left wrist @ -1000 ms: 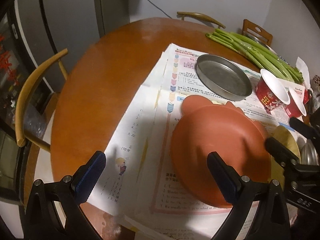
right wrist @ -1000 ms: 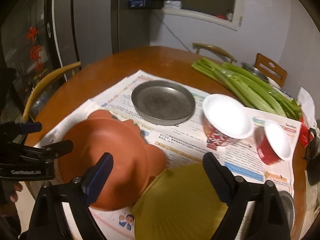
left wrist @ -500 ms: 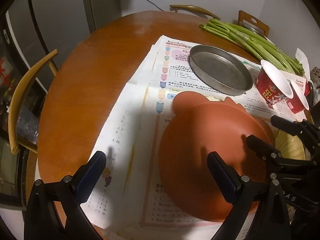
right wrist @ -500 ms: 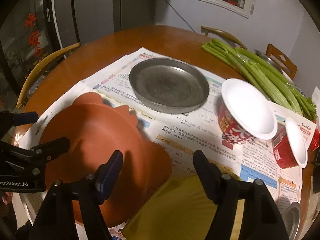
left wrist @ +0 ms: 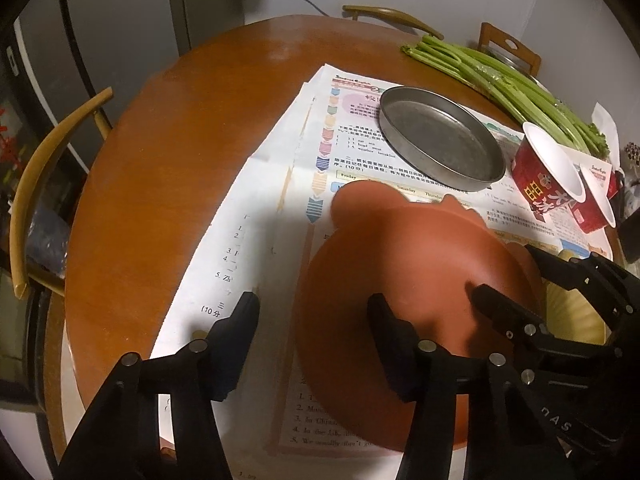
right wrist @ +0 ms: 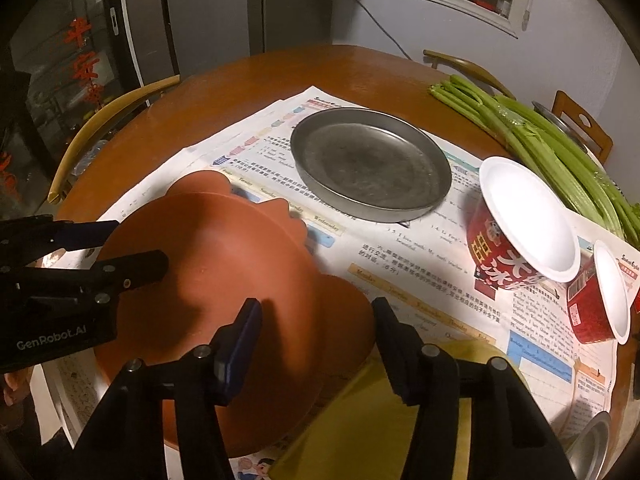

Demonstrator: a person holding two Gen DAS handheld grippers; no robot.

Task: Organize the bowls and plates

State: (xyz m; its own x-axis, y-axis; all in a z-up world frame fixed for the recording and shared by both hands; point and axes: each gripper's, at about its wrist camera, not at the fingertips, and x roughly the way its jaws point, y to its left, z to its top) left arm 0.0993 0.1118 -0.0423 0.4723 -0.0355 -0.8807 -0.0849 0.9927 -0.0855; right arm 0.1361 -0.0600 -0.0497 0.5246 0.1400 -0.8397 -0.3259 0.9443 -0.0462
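Note:
An orange eared plate (left wrist: 416,276) lies upside down on newspaper; in the right wrist view (right wrist: 224,284) it fills the lower left. My left gripper (left wrist: 314,308) is open, straddling the plate's left rim. My right gripper (right wrist: 316,316) is open, straddling its right rim, and shows in the left wrist view (left wrist: 516,280). A yellow plate (right wrist: 380,416) lies partly under the orange plate's right side. A metal pan (right wrist: 370,162) sits behind. Two red paper bowls (right wrist: 516,228) lie tipped at the right.
Celery stalks (right wrist: 552,148) lie along the far right of the round wooden table (left wrist: 160,152). Newspaper (left wrist: 256,240) covers the near half. Wooden chairs (left wrist: 44,168) stand around the table. A metal bowl's edge (right wrist: 592,448) shows at the lower right.
Both grippers have moved in and down onto the orange plate from opposite sides, and their fingers have narrowed around its rims.

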